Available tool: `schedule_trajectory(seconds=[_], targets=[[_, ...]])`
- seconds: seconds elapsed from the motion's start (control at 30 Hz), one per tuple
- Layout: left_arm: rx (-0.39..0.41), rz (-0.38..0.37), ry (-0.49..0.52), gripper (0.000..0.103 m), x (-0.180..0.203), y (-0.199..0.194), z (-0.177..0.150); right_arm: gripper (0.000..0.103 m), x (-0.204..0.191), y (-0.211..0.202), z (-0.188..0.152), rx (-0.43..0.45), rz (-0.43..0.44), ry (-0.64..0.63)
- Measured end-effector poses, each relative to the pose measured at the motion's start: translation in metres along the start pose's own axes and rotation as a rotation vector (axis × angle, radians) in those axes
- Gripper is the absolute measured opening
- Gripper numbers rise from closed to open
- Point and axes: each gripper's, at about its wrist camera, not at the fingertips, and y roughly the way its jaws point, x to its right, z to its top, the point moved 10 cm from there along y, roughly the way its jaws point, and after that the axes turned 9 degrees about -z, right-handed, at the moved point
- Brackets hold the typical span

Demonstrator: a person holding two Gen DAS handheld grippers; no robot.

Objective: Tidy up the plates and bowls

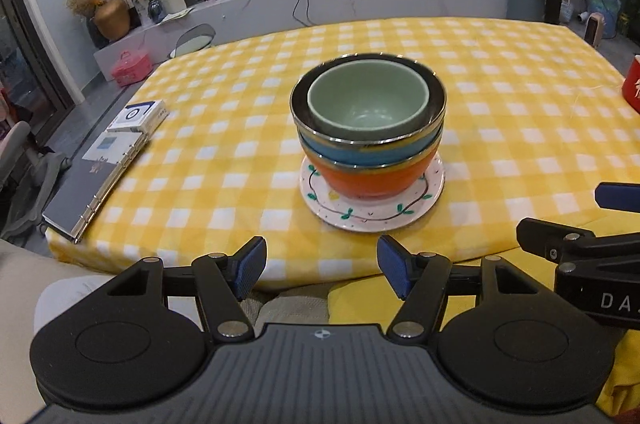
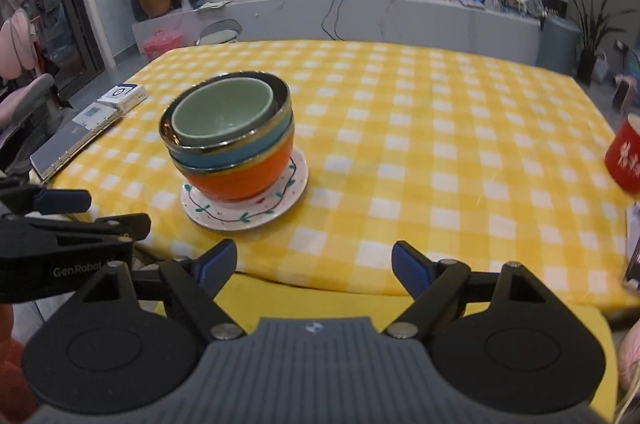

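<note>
- Across the left edge of the left wrist view, a dark binder (image 1: 86,187) and a small white box (image 1: 138,117) lie on the yellow checked tablecloth (image 1: 520,127), well apart from the dishes.
- At the centre of that view stands the stack: a green bowl (image 1: 366,103) nested in a blue bowl (image 1: 372,153), that in an orange bowl (image 1: 372,179), all on a white painted plate (image 1: 360,216).
- Low in the frame, the left gripper (image 1: 322,266) is spread wide and holds nothing; the stack sits above the gap between its jaws, near but not touching.
- At the right edge, a red cup (image 1: 632,83) is partly cut off.
- In the right wrist view, the same stack sits left of centre, while the right gripper (image 2: 314,264), also wide apart and empty, points past it to bare cloth.
- Judging by this, the dishes look already gathered, so the task seems at or near its end; any further move would call for closing in on a rim squarely, since the nested bowls could tip.
</note>
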Motion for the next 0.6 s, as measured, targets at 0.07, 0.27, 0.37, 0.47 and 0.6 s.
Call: schedule_trajectory(seconds=[0.07,0.27,0.37,0.47,0.6], targets=[[-0.007,-0.008,-0.007,0.075,0.0011,0.0008,-0.002,0.084,-0.0008,0.0031,-0.0041,-0.011,-0.006,0.003],[-0.018,-0.01,0.0,0.075,0.0032,0.0038,-0.0029,0.084,0.003,0.0031,-0.0069,-0.011,-0.018,0.023],[-0.022,-0.012,-0.002,0.075,0.0036,0.0038,-0.0035,0.084,0.0048,0.0021,-0.0045,0.002,-0.022,0.034],[-0.02,-0.014,0.0,0.075,0.0039,0.0035,-0.0039,0.084,0.0038,0.0017,-0.0035,0.01,-0.021,0.034],[-0.023,-0.014,0.003,0.075,0.0045,0.0045,-0.0038,0.084,0.0028,-0.0015,0.0001,0.035,-0.015,0.041]])
